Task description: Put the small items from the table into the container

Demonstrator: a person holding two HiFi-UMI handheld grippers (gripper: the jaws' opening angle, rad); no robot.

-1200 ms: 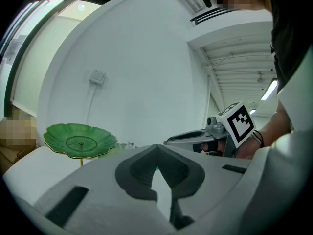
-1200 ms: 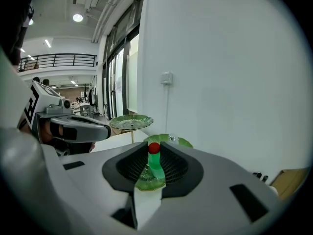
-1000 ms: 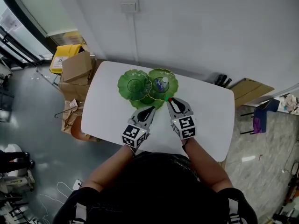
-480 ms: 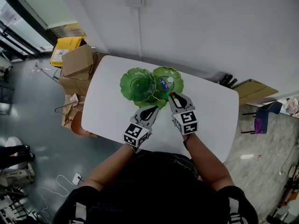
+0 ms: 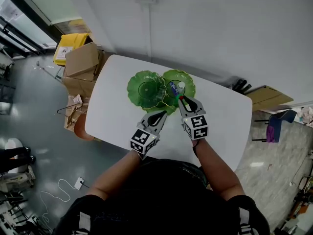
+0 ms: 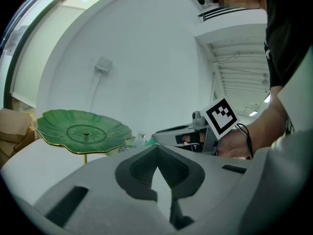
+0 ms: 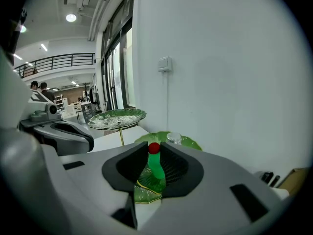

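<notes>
Head view showed a white rounded table (image 5: 222,126) bearing a green leaf-shaped tiered glass dish (image 5: 146,88), with a small clear bottle (image 5: 176,87) in its right leaf. Left gripper view showed the left gripper (image 6: 157,151) pressed together, empty. Right gripper view showed the right gripper (image 7: 154,153) pinching a small green stick with a red tip (image 7: 156,168) over a lower leaf.

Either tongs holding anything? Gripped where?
Right tongs clamp a small green piece by its stem, just under its red tip. Left tongs: shut, empty.
</notes>
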